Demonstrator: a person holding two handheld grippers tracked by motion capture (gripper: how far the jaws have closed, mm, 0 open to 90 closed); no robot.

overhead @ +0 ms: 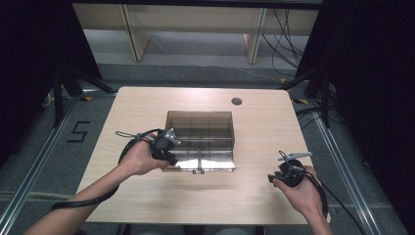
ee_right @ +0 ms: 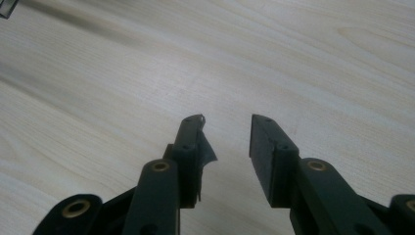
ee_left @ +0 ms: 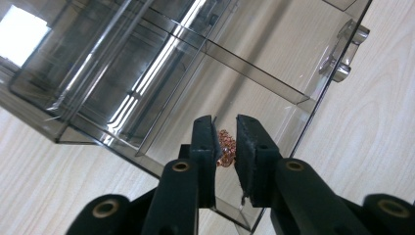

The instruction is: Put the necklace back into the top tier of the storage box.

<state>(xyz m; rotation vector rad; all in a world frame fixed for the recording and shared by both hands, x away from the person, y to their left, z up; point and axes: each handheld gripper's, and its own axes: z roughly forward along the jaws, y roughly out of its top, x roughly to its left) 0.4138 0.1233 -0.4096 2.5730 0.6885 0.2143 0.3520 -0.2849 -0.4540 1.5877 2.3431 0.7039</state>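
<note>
The person's left gripper [overhead: 169, 147] hangs over the near left corner of a smoky clear plastic organizer box [overhead: 215, 117] that sits in the middle of the table, and between its jaws there is a small coppery ring [ee_left: 226, 147], something like a little beaded or chain trinket. The jaws stand narrow with a slight gap, and it is hard to tell whether the pads [ee_left: 208, 142] are pressing on the ring or have just let it go; it looks to be resting in or just above the near compartment of the box. To finish this well, I would judge the gripper should ease apart slowly and lift straight up, so the ring drops flat into that compartment instead of clinging to a pad or skipping over a divider. The right gripper [overhead: 293, 164] waits well apart at the near right of the table, its jaws spread fairly wide with nothing between them, over bare wood. The table [overhead: 147, 103] is pale wood grain with a round cable hole [overhead: 237, 101] at the far side; beyond it are light wooden shelves, dark curtains to both sides, and loose cables on the grey floor.
</note>
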